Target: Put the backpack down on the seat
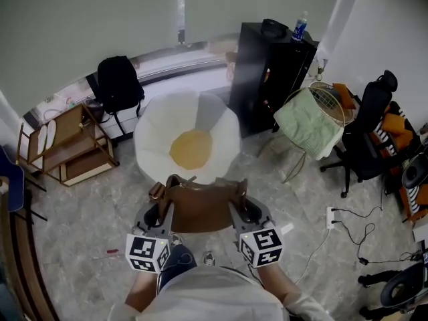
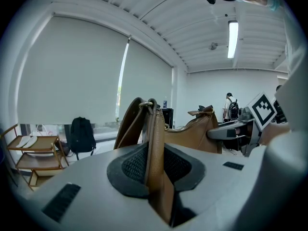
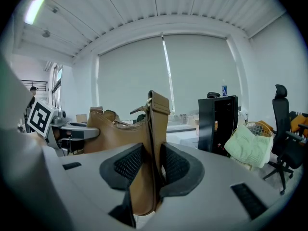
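Left claw (image 2: pixel 155 166): the jaws are standing partly apart and are clamping on the left strap (image 2: pixel 153 129) of the brown backpack (image 1: pixel 200 209). The dark ribbed pads are pressing on both faces of the leather, and the strap is rising upright between them to a metal ring.

Right claw (image 3: pixel 147 170): the jaws are standing somewhat wider and are gripping the right strap (image 3: pixel 156 124) in the same way, pads against both faces.

Backpack: it is hanging in the air between the two claws, one at each end, with its zipped top facing up. In the head view it is sitting at the near edge of the seat (image 1: pixel 152 139), and it is not lying on the yellow cushion (image 1: pixel 190 149).

Seat: a white round chair, with the cushion lying in its middle, is standing on the pale marbled floor (image 1: pixel 87 206).

Surroundings: a black cabinet (image 1: pixel 271 72) is standing just to the right of the seat, and a bottle (image 1: pixel 300 27) is standing on top of it. A black backpack (image 1: pixel 119 84) is standing by the window wall to the left, near a wooden rack (image 1: pixel 70 146). A green cloth (image 1: pixel 304 122) is hanging over a wire basket, with a black office chair (image 1: pixel 368 132) beyond it on the right.
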The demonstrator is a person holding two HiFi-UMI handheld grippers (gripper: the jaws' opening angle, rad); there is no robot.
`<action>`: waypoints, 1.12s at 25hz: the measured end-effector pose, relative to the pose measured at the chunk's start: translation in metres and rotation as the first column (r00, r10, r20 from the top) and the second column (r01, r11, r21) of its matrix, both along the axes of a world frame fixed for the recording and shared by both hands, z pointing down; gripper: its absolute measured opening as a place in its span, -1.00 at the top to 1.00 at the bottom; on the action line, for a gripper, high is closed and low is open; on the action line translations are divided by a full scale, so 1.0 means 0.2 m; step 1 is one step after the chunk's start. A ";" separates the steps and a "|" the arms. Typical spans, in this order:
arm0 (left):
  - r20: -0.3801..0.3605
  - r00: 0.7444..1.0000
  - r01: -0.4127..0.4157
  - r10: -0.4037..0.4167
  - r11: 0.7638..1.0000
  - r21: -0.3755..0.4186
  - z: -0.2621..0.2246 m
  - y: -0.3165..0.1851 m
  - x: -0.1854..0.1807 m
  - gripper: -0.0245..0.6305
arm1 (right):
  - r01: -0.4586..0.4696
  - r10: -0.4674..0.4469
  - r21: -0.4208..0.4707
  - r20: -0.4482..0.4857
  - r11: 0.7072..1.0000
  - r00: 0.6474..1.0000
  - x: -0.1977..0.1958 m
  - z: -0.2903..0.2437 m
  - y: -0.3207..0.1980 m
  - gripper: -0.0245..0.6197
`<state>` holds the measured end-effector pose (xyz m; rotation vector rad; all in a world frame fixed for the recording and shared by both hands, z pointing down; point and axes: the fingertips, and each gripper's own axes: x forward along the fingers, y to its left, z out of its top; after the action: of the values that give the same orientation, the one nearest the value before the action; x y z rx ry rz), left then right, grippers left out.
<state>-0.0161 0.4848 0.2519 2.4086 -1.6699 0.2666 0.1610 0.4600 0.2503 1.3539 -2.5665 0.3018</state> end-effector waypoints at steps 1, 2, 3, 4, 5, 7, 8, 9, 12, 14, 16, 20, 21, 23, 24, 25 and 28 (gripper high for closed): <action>-0.001 1.000 -0.002 0.002 1.000 -0.002 0.00 -0.01 0.00 0.64 | -0.002 0.002 -0.003 0.001 1.000 1.000 0.00 0.00 -0.01 0.50; -0.003 1.000 -0.005 0.005 1.000 -0.003 0.01 -0.03 0.00 0.64 | -0.005 0.005 -0.005 0.000 1.000 1.000 0.00 0.01 -0.03 0.50; -0.005 1.000 -0.008 0.008 1.000 -0.003 0.01 -0.05 -0.01 0.64 | -0.008 0.008 -0.006 -0.001 1.000 1.000 -0.01 0.01 -0.04 0.50; -0.009 1.000 -0.011 0.011 1.000 -0.002 0.01 -0.07 -0.02 0.64 | -0.011 0.011 -0.005 -0.003 1.000 1.000 -0.02 0.01 -0.06 0.50; -0.012 1.000 -0.013 0.013 1.000 -0.001 0.01 -0.09 -0.03 0.64 | -0.013 0.013 -0.003 -0.005 1.000 1.000 -0.03 0.01 -0.09 0.50; -0.015 1.000 -0.016 0.016 1.000 0.001 0.01 -0.15 -0.07 0.64 | -0.017 0.017 0.002 -0.006 1.000 1.000 -0.07 0.00 -0.13 0.50; -0.015 1.000 -0.020 0.020 1.000 0.002 0.01 -0.17 -0.09 0.64 | -0.021 0.021 0.003 -0.005 1.000 1.000 -0.09 0.00 -0.16 0.50; -0.014 1.000 -0.025 0.025 1.000 0.003 0.01 -0.20 -0.11 0.64 | -0.025 0.025 0.003 -0.004 1.000 1.000 -0.11 0.00 -0.18 0.50; -0.014 0.999 -0.045 0.046 0.999 0.008 -0.01 -0.30 -0.17 0.64 | -0.043 0.043 0.005 0.001 0.999 0.999 -0.17 -0.02 -0.27 0.50; -0.014 0.998 -0.059 0.059 0.998 0.014 -0.03 -0.39 -0.22 0.64 | -0.056 0.056 0.009 0.003 0.998 0.998 -0.21 -0.04 -0.34 0.50; -0.015 0.997 -0.071 0.071 0.997 0.020 -0.04 -0.47 -0.28 0.64 | -0.066 0.066 0.014 0.005 0.998 0.998 -0.27 -0.05 -0.41 0.50; -0.012 0.995 -0.099 0.100 0.994 0.038 -0.07 -0.63 -0.39 0.64 | -0.092 0.092 0.027 0.015 0.995 0.996 -0.38 -0.08 -0.54 0.50; -0.011 0.994 -0.107 0.107 0.993 0.042 -0.08 -0.67 -0.41 0.64 | -0.101 0.101 0.030 0.018 0.994 0.995 -0.40 -0.08 -0.57 0.50; -0.012 0.992 -0.124 0.124 0.991 0.044 -0.09 -0.73 -0.44 0.64 | -0.121 0.120 0.033 0.021 0.992 0.993 -0.43 -0.09 -0.62 0.50; -0.013 0.991 -0.134 0.134 0.990 0.042 -0.09 -0.76 -0.45 0.64 | -0.130 0.130 0.032 0.021 0.991 0.991 -0.45 -0.09 -0.65 0.50; -0.014 0.989 -0.144 0.144 0.989 0.040 -0.09 -0.78 -0.46 0.64 | -0.140 0.139 0.031 0.021 0.990 0.990 -0.46 -0.09 -0.66 0.50; -0.012 0.986 -0.167 0.167 0.985 0.040 -0.10 -0.86 -0.50 0.64 | -0.161 0.160 0.025 0.026 0.987 0.987 -0.49 -0.10 -0.72 0.50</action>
<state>-0.1152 0.3122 0.2316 2.5764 -1.4816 0.2423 0.0639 0.3154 0.2312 1.5800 -2.4936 0.3131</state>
